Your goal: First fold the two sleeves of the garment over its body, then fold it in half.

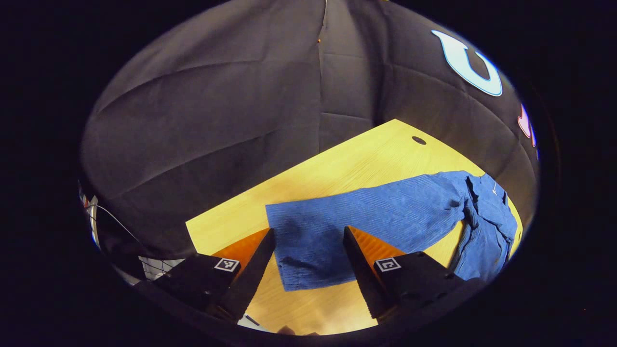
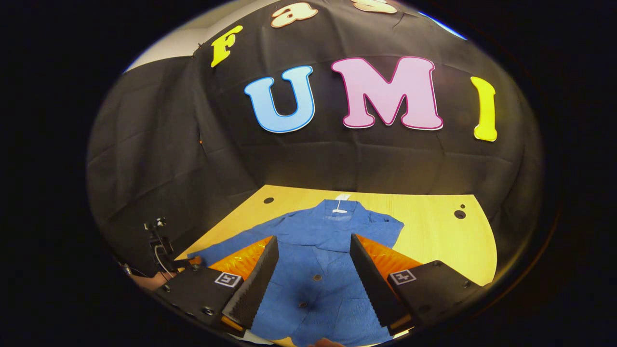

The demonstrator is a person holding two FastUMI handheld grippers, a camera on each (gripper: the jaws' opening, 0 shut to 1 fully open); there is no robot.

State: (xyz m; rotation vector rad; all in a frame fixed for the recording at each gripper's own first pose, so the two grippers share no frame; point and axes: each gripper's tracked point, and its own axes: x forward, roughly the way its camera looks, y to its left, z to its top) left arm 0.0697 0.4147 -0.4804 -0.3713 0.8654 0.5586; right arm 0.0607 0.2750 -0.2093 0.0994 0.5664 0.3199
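A blue ribbed button-up garment (image 2: 332, 226) lies flat on the yellow wooden table (image 2: 434, 231), collar (image 2: 340, 207) at the far side. One long sleeve (image 1: 366, 217) stretches straight out from the body (image 1: 487, 226) across the table. My left gripper (image 1: 308, 231) is open, hovering over that sleeve's cuff end with a finger to each side. My right gripper (image 2: 314, 238) is open above the buttoned front (image 2: 316, 277), holding nothing. In the right gripper view the stretched sleeve (image 2: 226, 248) runs off to the left.
The table has small round holes near its far corners (image 2: 460, 214) (image 1: 419, 140). Black cloth walls stand close behind the table. A dark device with a cable (image 2: 158, 238) sits by the table's left edge, a hand (image 2: 144, 280) just below it.
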